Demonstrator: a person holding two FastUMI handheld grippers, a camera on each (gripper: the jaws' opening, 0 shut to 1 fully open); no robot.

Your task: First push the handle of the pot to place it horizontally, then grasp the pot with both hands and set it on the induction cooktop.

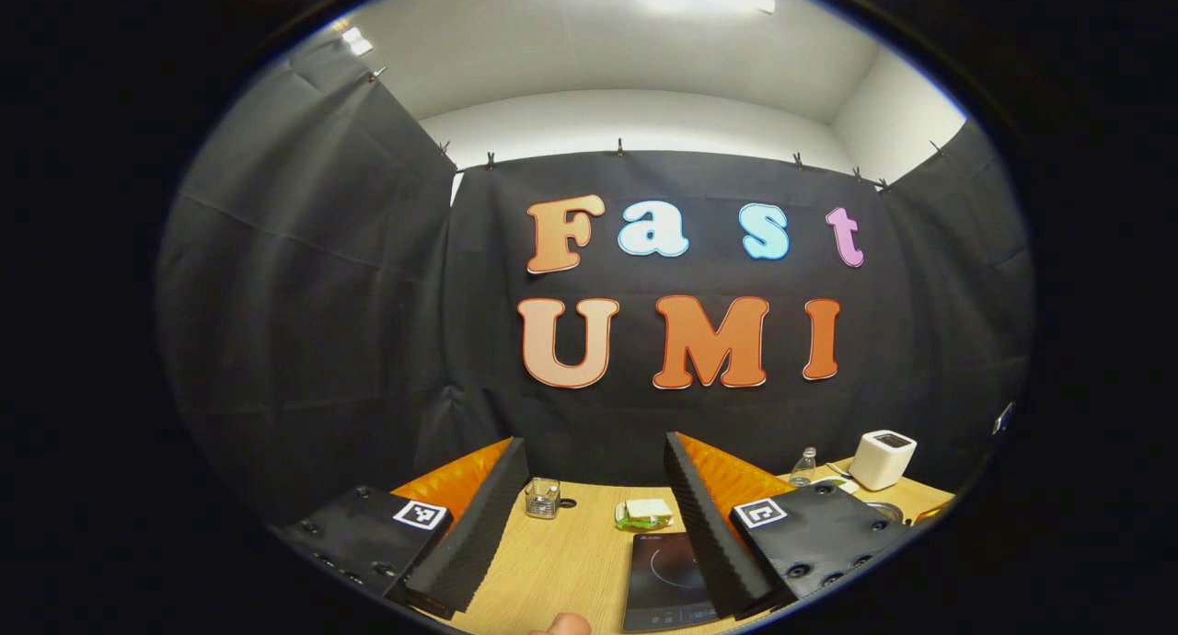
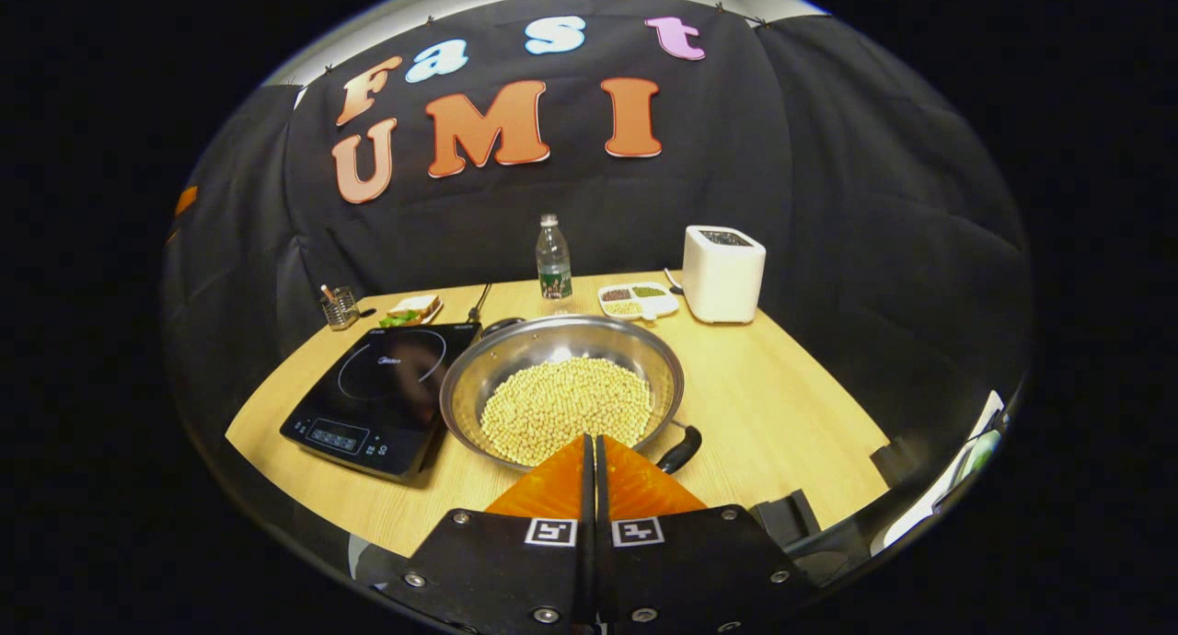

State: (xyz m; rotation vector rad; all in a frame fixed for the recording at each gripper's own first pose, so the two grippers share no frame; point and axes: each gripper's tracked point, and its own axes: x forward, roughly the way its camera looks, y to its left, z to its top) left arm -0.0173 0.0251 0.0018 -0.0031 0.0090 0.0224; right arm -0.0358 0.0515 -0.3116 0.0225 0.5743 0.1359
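A steel pot (image 2: 561, 363) full of pale beans (image 2: 566, 407) stands on the wooden table, just right of the black induction cooktop (image 2: 382, 396). One black handle (image 2: 683, 449) sticks out at the pot's near right, and another (image 2: 502, 324) shows at its far left rim. My right gripper (image 2: 589, 440) is shut with nothing between its fingers, its tips at the pot's near rim, left of the near handle. My left gripper (image 1: 594, 446) is open and raised above the table, with the cooktop (image 1: 667, 575) below its right finger. A sliver of the pot (image 1: 886, 510) peeks past that finger.
Along the back of the table stand a water bottle (image 2: 553, 258), a white appliance (image 2: 723, 271), a divided dish of grains (image 2: 637, 299), a sandwich on a plate (image 2: 411, 308) and a small glass holder (image 2: 340, 305). A fingertip (image 1: 561, 624) shows at the bottom edge.
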